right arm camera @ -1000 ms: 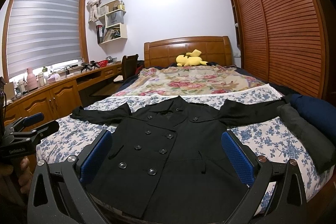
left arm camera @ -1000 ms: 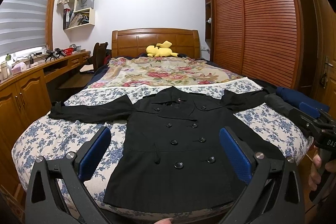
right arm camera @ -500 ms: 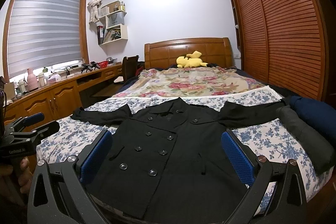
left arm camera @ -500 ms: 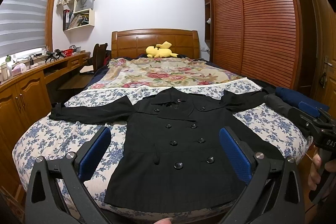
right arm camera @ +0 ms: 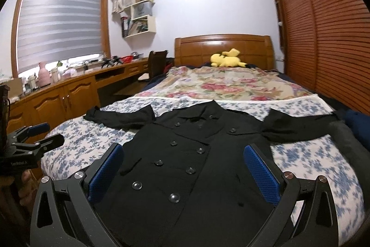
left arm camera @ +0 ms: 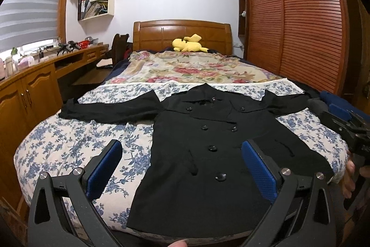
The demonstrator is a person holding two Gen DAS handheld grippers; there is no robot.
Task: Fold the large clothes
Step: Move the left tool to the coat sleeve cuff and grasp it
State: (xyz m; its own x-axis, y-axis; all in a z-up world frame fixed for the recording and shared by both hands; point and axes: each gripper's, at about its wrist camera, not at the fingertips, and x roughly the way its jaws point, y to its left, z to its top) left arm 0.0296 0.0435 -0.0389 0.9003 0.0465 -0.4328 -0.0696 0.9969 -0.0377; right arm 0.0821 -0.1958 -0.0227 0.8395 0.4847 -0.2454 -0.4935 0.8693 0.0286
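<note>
A black double-breasted coat [left arm camera: 208,145] lay face up and flat on the blue-flowered bedspread [left arm camera: 69,145] at the foot of the bed, collar toward the headboard [left arm camera: 182,31], both sleeves stretched out sideways. The left gripper [left arm camera: 182,168] hovered above the coat's lower left part, jaws spread wide and grasping nothing. The right gripper [right arm camera: 185,170] hung over the coat's front, jaws likewise spread and empty. A yellow plush toy [right arm camera: 227,59] sat by the headboard.

Both wrist cameras are looking from the bed's [left arm camera: 69,142] foot toward the headboard [right arm camera: 222,48], sharing the coat [left arm camera: 215,145].
</note>
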